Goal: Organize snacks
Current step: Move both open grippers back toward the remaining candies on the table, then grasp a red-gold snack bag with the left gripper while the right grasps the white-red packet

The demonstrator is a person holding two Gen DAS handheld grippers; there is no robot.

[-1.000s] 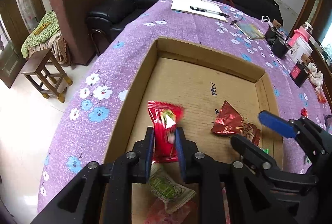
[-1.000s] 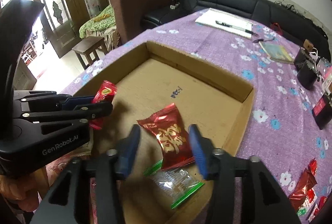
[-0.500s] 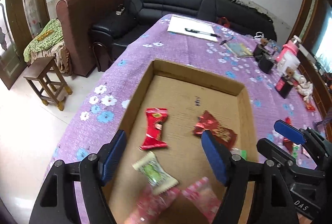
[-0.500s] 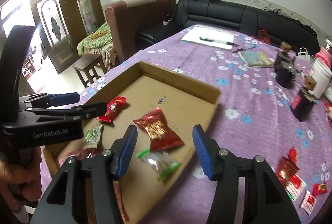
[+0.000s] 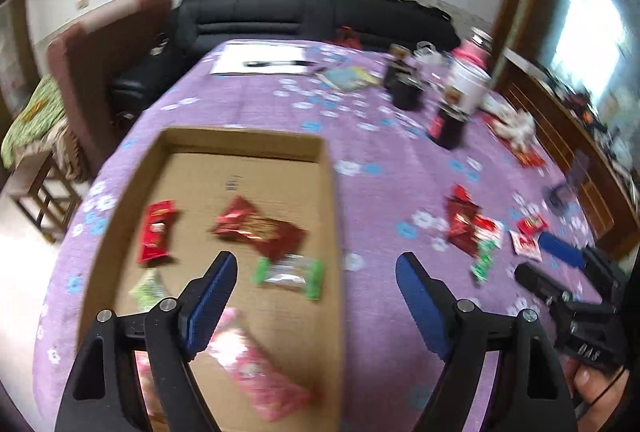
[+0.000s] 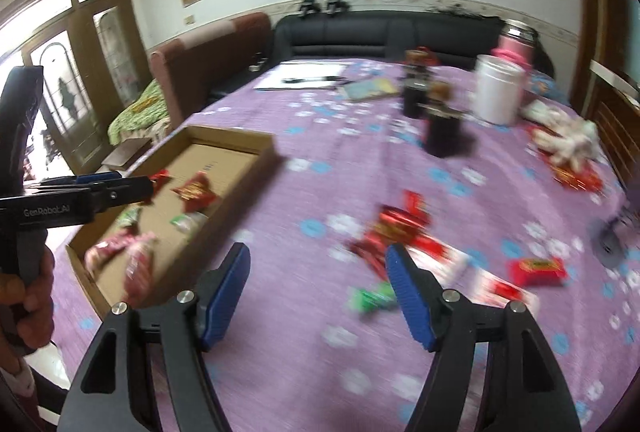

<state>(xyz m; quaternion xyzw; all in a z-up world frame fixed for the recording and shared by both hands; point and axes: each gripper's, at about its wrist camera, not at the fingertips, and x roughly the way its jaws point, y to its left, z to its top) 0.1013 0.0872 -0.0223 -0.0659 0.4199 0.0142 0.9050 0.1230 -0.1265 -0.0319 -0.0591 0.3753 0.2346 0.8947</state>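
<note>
Cardboard tray (image 5: pixel 132 167) on purple tablecloth (image 5: pixel 380 159), left view: six snacks inside, two red, two pink, two green. Left gripper (image 5: pixel 316 290) over tray edge, jaws just opening, spread, empty.
Right view: right gripper (image 6: pixel 318 280) jaws just opening, empty; loose snacks (image 6: pixel 400 228) beyond fingertips on cloth, blurred, uncountable.

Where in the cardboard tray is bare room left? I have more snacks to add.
The cardboard tray is bare along its far wall, beyond the red packets. Its near half is crowded with the green-ended packet and pink ones.
</note>
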